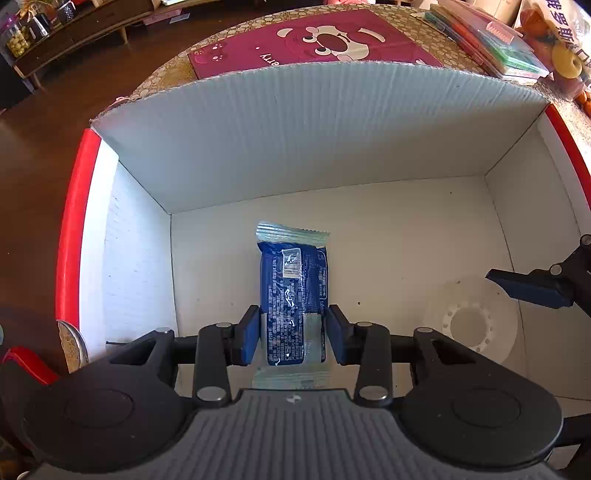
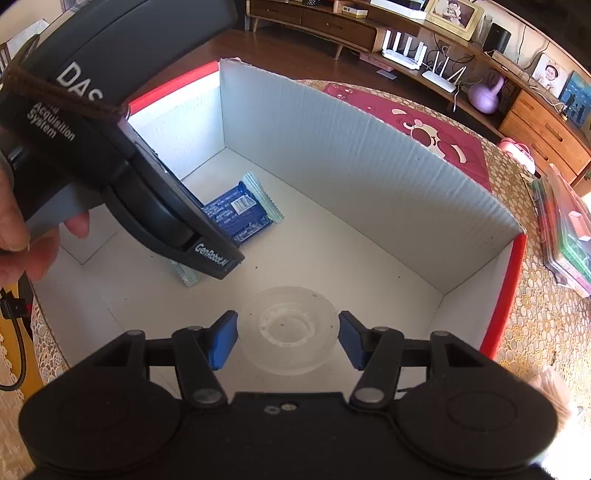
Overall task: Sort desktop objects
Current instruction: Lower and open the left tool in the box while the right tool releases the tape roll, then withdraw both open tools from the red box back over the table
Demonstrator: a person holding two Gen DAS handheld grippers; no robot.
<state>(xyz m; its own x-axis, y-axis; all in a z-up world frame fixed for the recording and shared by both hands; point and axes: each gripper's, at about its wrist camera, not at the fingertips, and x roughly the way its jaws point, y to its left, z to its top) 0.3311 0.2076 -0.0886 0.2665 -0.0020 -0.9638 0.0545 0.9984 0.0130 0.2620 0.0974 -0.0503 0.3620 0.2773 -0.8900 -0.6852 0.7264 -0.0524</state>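
Note:
A blue snack packet (image 1: 291, 280) lies lengthwise on the floor of a white cardboard box (image 1: 295, 129) with red edges. My left gripper (image 1: 293, 310) has a blue pad against each long side of the packet and is shut on its near half. In the right wrist view the packet (image 2: 236, 210) shows partly under the left gripper's body (image 2: 147, 166), held by a hand (image 2: 26, 240). A clear plastic reel (image 2: 291, 328) lies flat on the box floor (image 2: 332, 258). My right gripper (image 2: 288, 317) hangs open over it, fingers on either side. One right finger (image 1: 532, 291) shows beside the reel (image 1: 469, 321).
The box sits on a table with a beige lace cloth (image 2: 535, 314). A magenta cartoon mat (image 1: 314, 37) lies beyond the far wall. Stacked plastic cases (image 2: 565, 229) lie to the right. Wooden cabinets (image 2: 369, 26) stand across the dark floor.

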